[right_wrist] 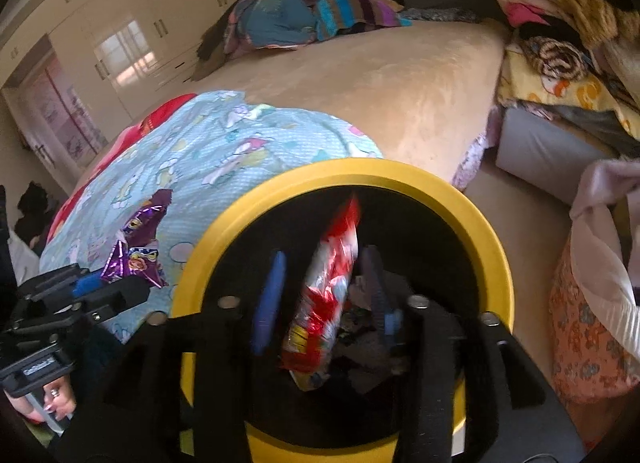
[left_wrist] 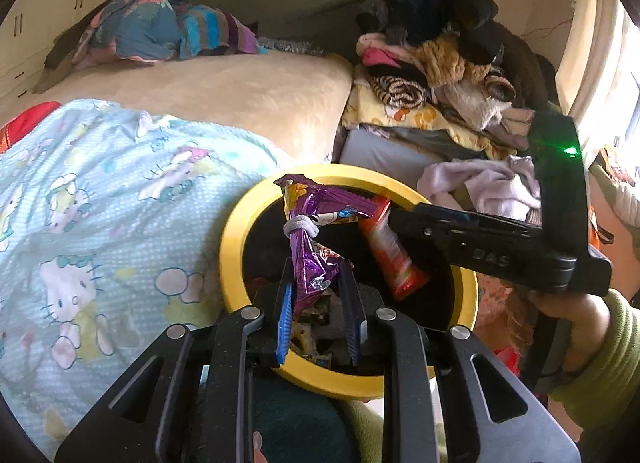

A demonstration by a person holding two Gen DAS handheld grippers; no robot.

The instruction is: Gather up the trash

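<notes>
Yellow bin (right_wrist: 472,207): standing beside the bed, already holding trash.
Right tongs (right_wrist: 320,299): parted, red wrapper (right_wrist: 324,295) hanging loose between them over the opening.
Left tongs (left_wrist: 318,305): pinching purple wrapper (left_wrist: 312,259); centre above the rim before releasing.

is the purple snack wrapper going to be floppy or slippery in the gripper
Likely floppy: the purple wrapper is creased and tied at its middle, sagging past the left gripper. Probably light, being thin film. Its glossy foil could slip.
</notes>
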